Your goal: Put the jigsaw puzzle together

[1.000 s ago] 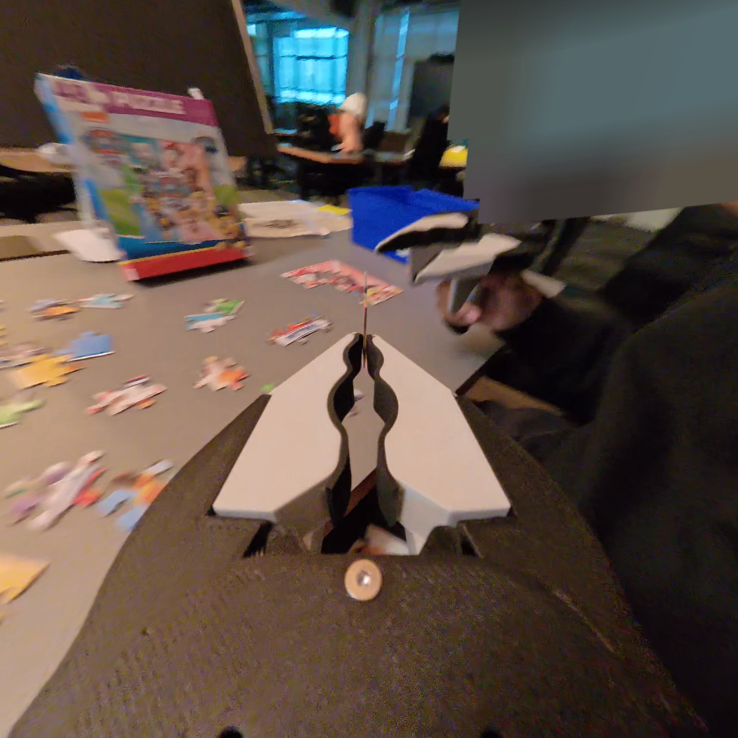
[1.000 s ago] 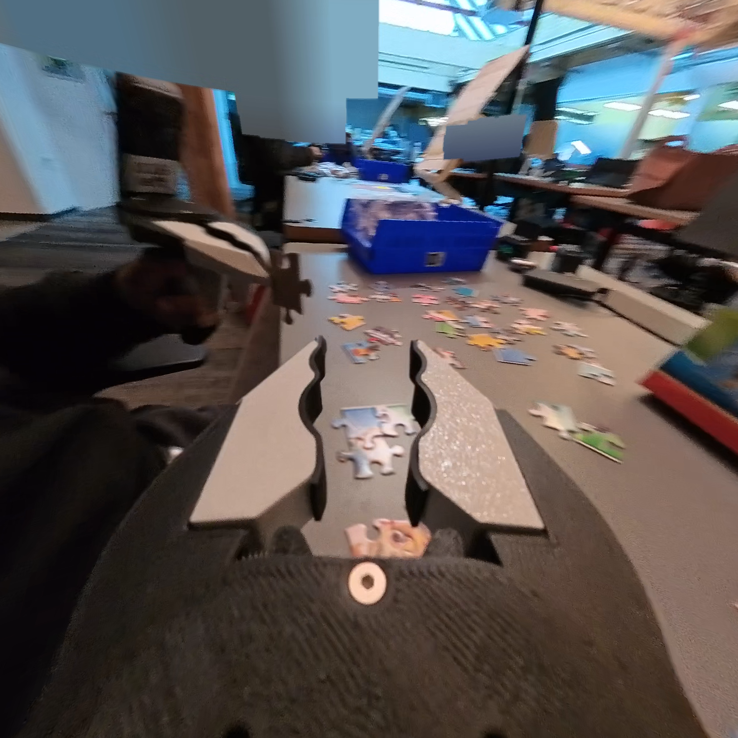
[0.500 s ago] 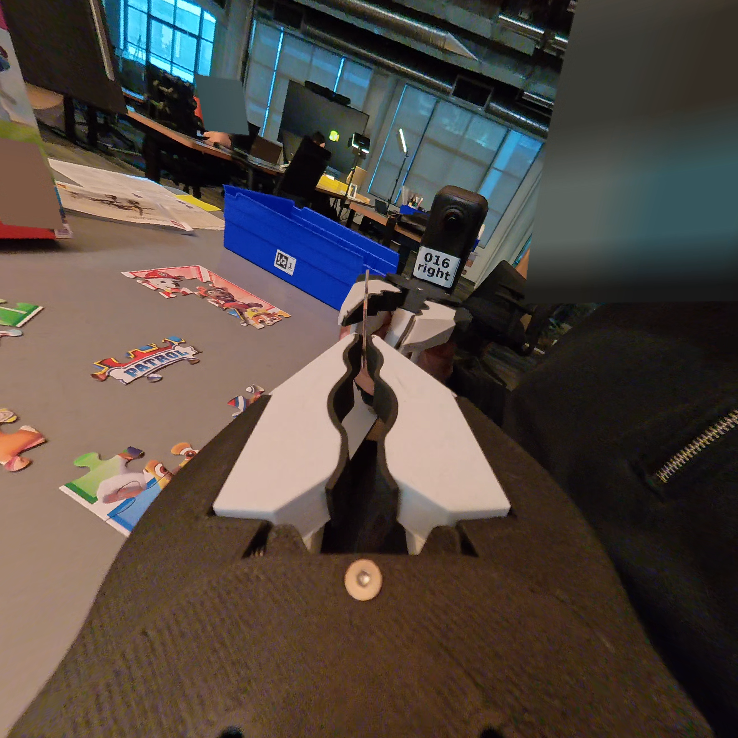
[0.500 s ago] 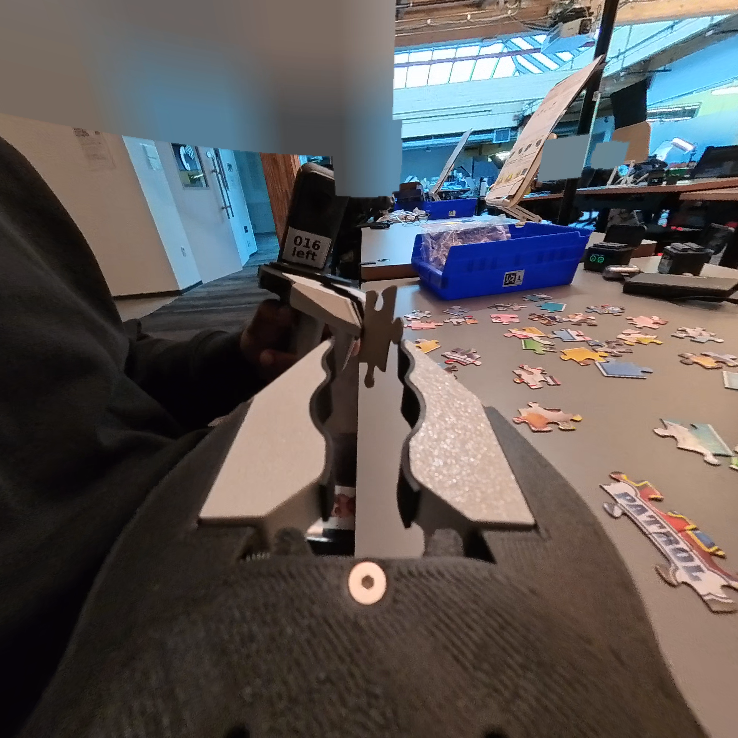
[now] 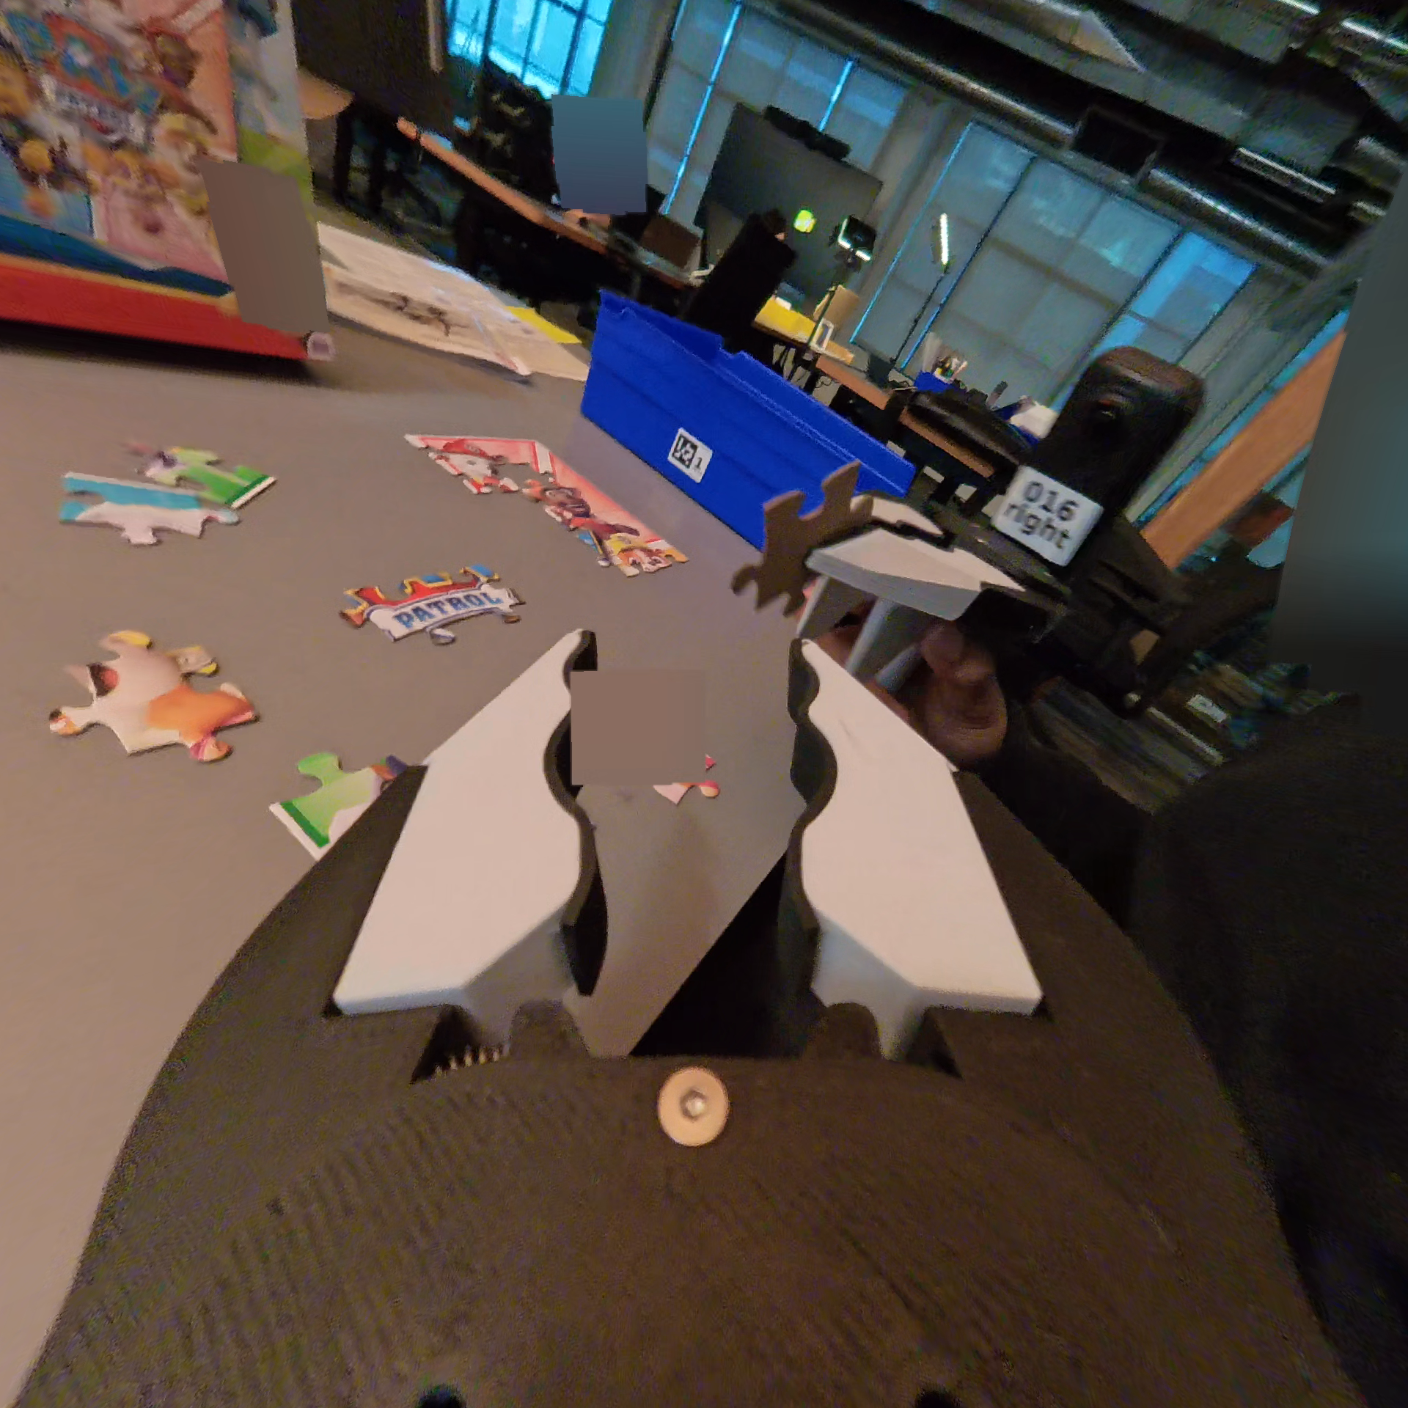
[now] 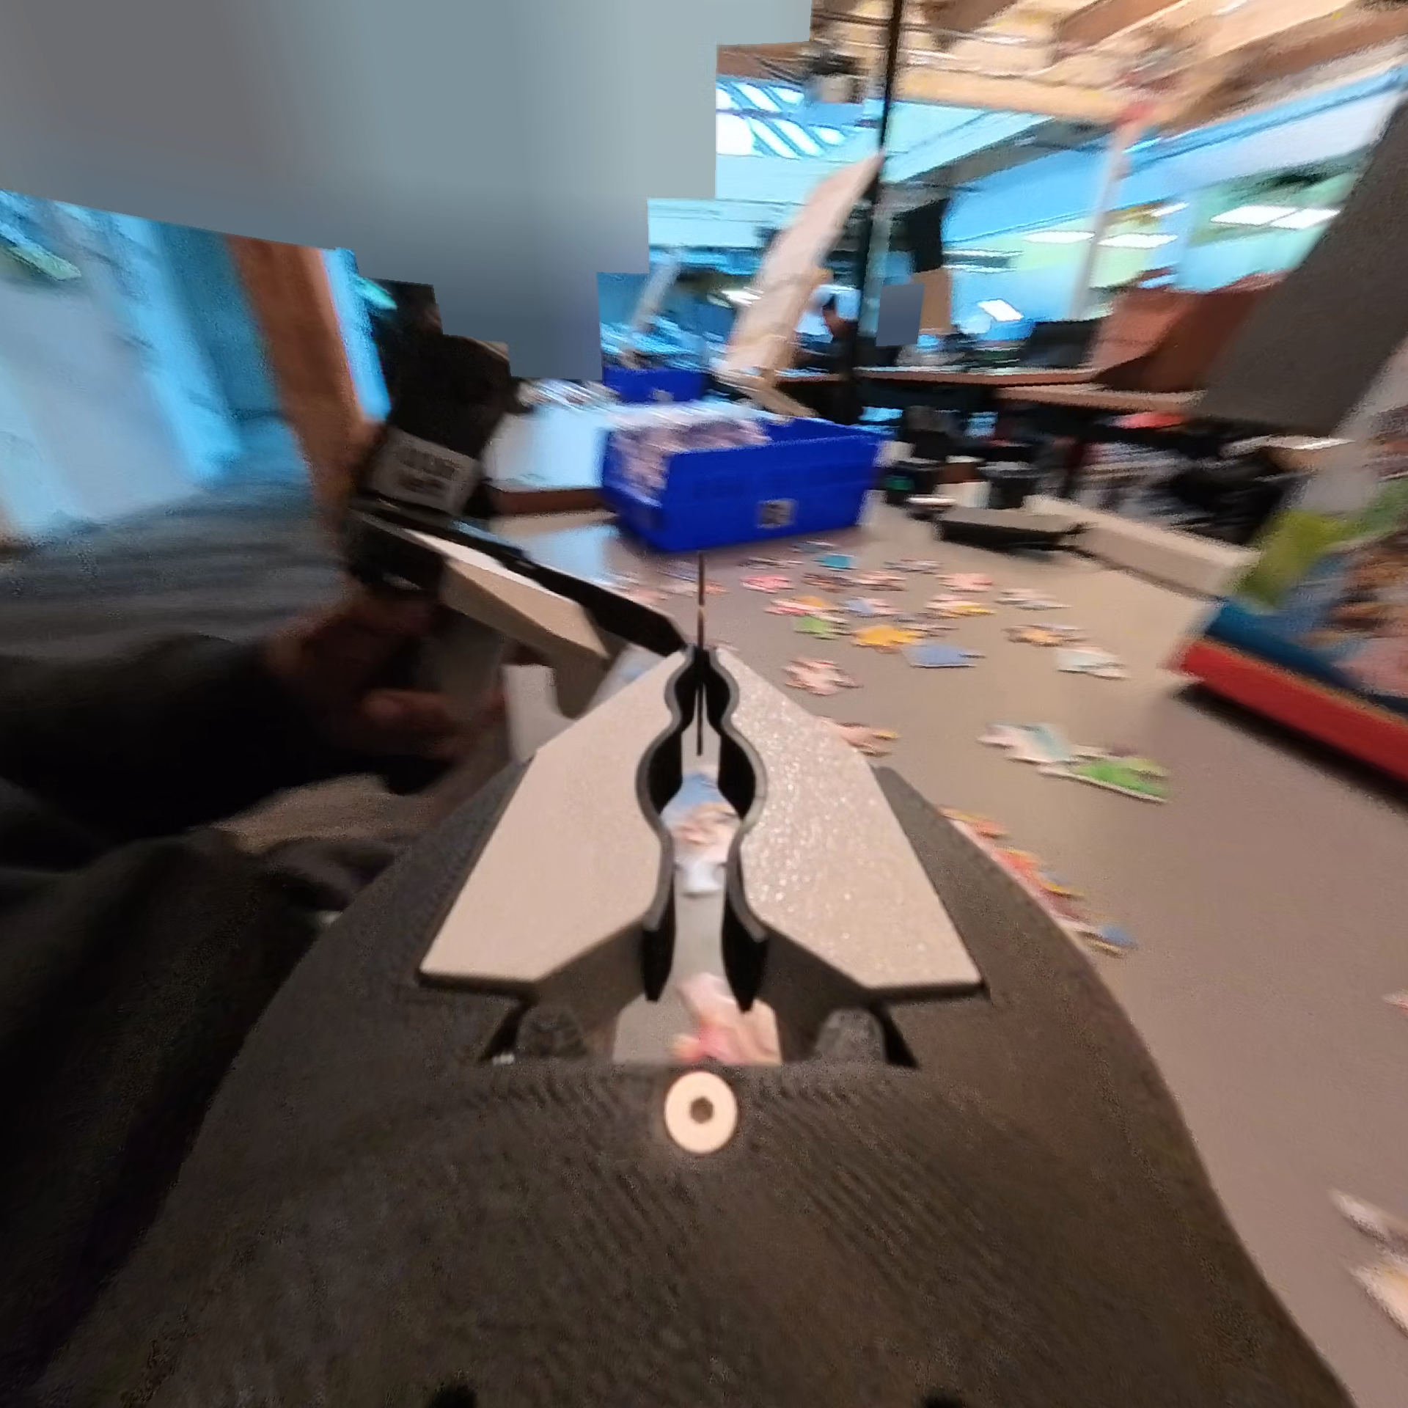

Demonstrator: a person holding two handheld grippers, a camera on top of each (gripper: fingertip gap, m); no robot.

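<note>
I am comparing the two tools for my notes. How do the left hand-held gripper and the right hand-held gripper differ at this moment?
The left hand-held gripper has its fingers spread apart with nothing between them; the right hand-held gripper is closed. The right one grips a puzzle piece, brown back showing, above the table; the left holds nothing. Both have pale fingers on a dark body.

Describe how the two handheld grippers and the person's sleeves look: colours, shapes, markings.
Each gripper, left and right, has a dark, ridged, rounded body with a silver bolt, two pale grey wedge-shaped fingers with wavy black inner pads, and a black camera bearing a white label. The sleeves are dark.
</note>
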